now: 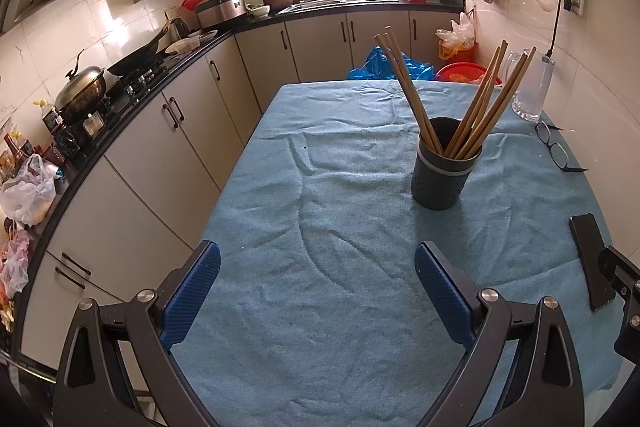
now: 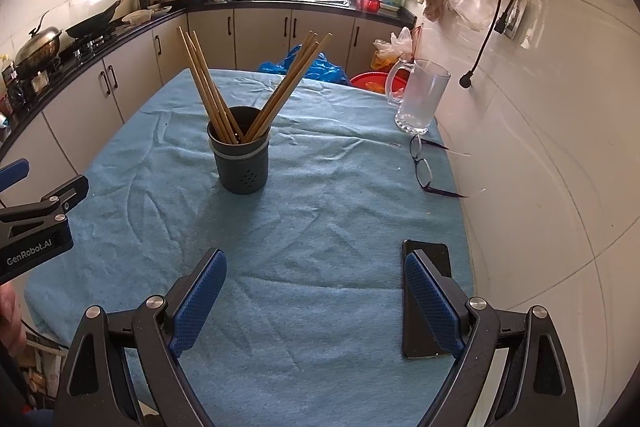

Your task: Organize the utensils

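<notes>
A dark grey holder (image 1: 442, 171) (image 2: 241, 157) stands upright on the blue cloth (image 1: 320, 227) (image 2: 320, 227) covering the table. Several wooden chopsticks (image 1: 476, 103) (image 2: 212, 91) stand in it, fanned left and right. My left gripper (image 1: 318, 267) is open and empty, hovering above the cloth, with the holder ahead and to its right. My right gripper (image 2: 316, 275) is open and empty, with the holder ahead and to its left. The left gripper also shows at the left edge of the right wrist view (image 2: 36, 211).
A glass mug (image 1: 532, 87) (image 2: 420, 95) and glasses (image 1: 554, 147) (image 2: 424, 167) sit at the table's far right by the tiled wall. A black phone (image 1: 592, 259) (image 2: 426, 307) lies near the right edge, partly behind my right finger. A kitchen counter with pots runs along the left.
</notes>
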`<state>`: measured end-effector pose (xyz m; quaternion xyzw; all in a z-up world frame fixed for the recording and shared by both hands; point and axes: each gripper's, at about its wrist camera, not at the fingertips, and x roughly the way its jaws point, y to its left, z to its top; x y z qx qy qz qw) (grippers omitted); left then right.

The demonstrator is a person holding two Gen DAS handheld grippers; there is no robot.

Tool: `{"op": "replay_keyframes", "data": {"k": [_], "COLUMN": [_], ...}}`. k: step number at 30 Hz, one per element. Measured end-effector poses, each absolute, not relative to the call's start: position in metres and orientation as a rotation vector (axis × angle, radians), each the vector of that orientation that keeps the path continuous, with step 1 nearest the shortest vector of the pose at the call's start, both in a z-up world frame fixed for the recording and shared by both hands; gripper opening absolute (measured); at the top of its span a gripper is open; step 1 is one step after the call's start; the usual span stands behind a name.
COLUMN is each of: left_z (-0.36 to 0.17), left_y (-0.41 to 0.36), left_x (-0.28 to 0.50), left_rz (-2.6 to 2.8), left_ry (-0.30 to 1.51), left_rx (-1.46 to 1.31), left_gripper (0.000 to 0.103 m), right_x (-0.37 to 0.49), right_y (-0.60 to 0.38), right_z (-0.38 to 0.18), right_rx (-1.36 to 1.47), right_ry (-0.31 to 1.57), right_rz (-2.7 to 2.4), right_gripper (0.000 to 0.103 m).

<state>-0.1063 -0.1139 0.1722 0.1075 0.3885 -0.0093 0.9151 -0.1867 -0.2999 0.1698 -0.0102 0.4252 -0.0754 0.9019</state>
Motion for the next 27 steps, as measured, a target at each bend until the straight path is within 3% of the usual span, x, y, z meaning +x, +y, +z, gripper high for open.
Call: {"op": "replay_keyframes", "data": {"k": [27], "left_z": [0.1722], "left_y": [-0.1076], "left_x": [-0.1112], "left_rz": [-0.010], "left_ry": [0.804], "left_rx": [0.217], "left_gripper": [0.097], "right_x": [-0.1868], "right_y": [-0.2924], "right_z": [0.1670], "right_rx": [-0.027], "right_ry": [0.887], "right_rz": [-0.119], "right_gripper": [0.093]}}
